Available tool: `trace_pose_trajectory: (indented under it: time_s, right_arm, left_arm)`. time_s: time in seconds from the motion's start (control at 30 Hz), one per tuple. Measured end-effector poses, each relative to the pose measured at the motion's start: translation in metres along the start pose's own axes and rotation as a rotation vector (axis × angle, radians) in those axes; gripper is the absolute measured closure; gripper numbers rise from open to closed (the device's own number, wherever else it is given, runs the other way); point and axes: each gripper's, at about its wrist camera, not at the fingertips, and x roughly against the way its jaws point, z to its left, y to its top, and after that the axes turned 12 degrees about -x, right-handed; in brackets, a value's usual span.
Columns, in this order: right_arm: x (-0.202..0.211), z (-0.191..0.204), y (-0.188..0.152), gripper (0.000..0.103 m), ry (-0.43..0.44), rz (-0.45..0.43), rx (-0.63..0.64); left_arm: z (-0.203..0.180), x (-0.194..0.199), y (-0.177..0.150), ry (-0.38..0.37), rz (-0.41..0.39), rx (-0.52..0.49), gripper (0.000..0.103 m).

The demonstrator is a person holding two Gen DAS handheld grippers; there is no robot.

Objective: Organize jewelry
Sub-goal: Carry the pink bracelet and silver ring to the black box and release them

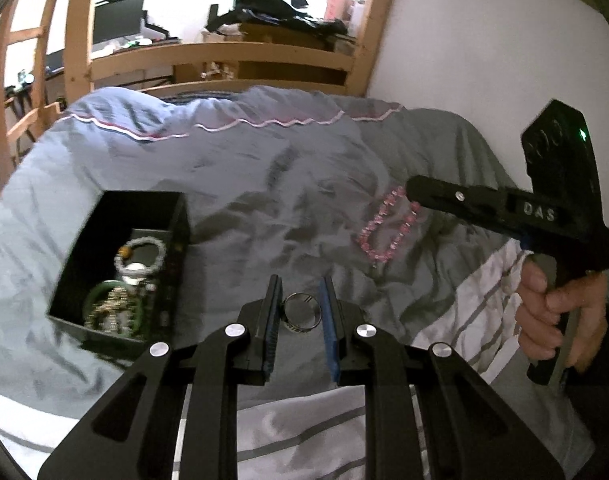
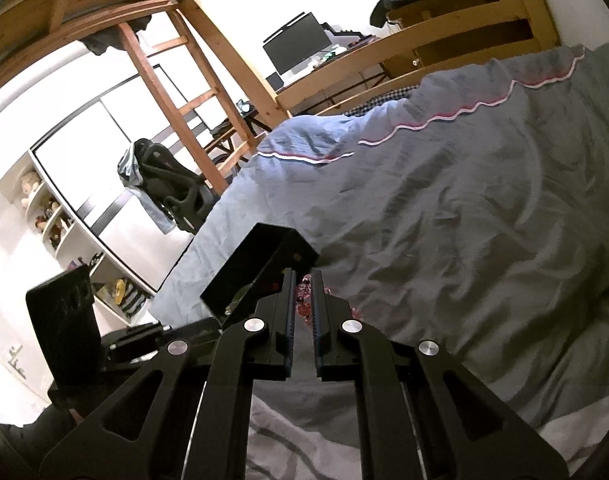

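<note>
A silver ring (image 1: 301, 313) sits between the fingers of my left gripper (image 1: 301, 292), which is shut on it just above the bedding. A black jewelry box (image 1: 166, 280) lies open to the left and holds a white bead bracelet (image 1: 142, 256), a green bangle and several small pieces. A pink bead bracelet (image 1: 388, 226) hangs from my right gripper (image 1: 414, 194), which comes in from the right. In the right wrist view that gripper (image 2: 303, 280) is shut on the pink beads (image 2: 303, 300), with the black box (image 2: 264, 264) just beyond its tips.
A rumpled blue-grey duvet (image 1: 264, 168) covers the bed. A grey-striped white sheet (image 1: 476, 292) lies at the near side. A wooden bed frame (image 1: 224, 56) and a white wall (image 1: 484, 40) stand behind. A ladder (image 2: 172, 92) and an office chair (image 2: 164, 184) stand off the bed.
</note>
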Motion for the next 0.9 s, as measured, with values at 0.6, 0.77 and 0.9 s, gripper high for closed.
trace_pose_trajectory:
  time_s: [0.6, 0.77, 0.9]
  right_arm:
    - [-0.053, 0.075, 0.003, 0.095, 0.062, 0.072, 0.049]
    - [-0.081, 0.100, 0.006, 0.095, 0.073, 0.087, 0.070]
    - [-0.109, 0.120, 0.010, 0.095, 0.083, 0.100, 0.087]
  left_arm:
    - [0.102, 0.035, -0.001, 0.053, -0.042, 0.102, 0.084]
    - [0.125, 0.023, -0.002, 0.007, -0.040, 0.133, 0.084]
    - [0.137, 0.008, -0.005, -0.002, -0.009, 0.139, 0.084]
